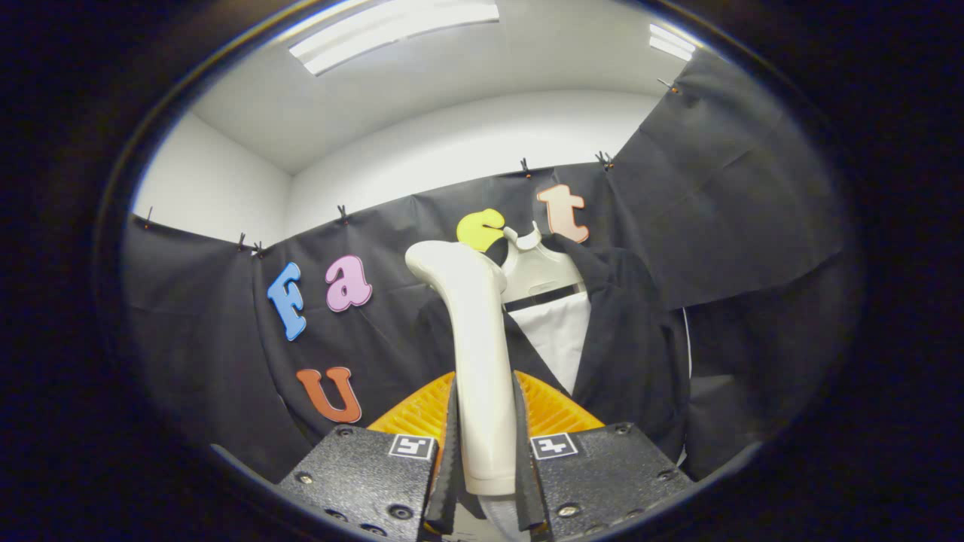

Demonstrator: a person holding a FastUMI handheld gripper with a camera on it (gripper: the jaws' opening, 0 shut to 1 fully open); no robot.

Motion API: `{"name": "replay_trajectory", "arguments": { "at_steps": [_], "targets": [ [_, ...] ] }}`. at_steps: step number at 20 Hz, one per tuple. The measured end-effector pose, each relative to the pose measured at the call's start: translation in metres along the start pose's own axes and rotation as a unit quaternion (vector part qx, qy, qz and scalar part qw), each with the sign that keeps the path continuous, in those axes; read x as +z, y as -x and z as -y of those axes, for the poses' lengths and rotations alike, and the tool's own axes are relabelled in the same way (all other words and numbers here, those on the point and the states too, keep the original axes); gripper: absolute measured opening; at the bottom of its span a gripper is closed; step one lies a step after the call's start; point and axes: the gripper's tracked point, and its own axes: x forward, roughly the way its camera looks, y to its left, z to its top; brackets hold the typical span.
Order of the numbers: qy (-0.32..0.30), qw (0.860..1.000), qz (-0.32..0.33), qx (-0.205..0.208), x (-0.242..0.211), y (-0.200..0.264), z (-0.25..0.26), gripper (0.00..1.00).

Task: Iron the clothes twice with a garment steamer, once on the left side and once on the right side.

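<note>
A white garment steamer (474,339) stands upright between my fingers, its handle clamped on both sides and its head pointing up and left. My gripper (486,444) is shut on that handle. Beyond the steamer hangs a dark jacket (633,339) on a white hanger (536,271), with a white inner panel (561,335) showing at the open front. The steamer head is level with the hanger's shoulder, just left of it. Whether the head touches the cloth cannot be told.
Black cloth (753,188) walls the booth behind and to both sides, clipped along its top edge. A white wall and ceiling with strip lights (392,30) rise above it.
</note>
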Motion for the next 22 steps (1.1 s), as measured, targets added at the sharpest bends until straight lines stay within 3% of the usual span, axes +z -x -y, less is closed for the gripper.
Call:
{"name": "replay_trajectory", "arguments": {
  "at_steps": [5, 12, 22],
  "targets": [
    [0.016, 1.000, -0.009, -0.011, -0.011, -0.033, 0.001, 0.33],
    [0.043, 0.998, -0.024, -0.034, -0.031, -0.043, 0.007, 0.33],
    [0.062, 0.996, -0.040, -0.049, -0.060, -0.027, 0.008, 0.33]
  ]
}}
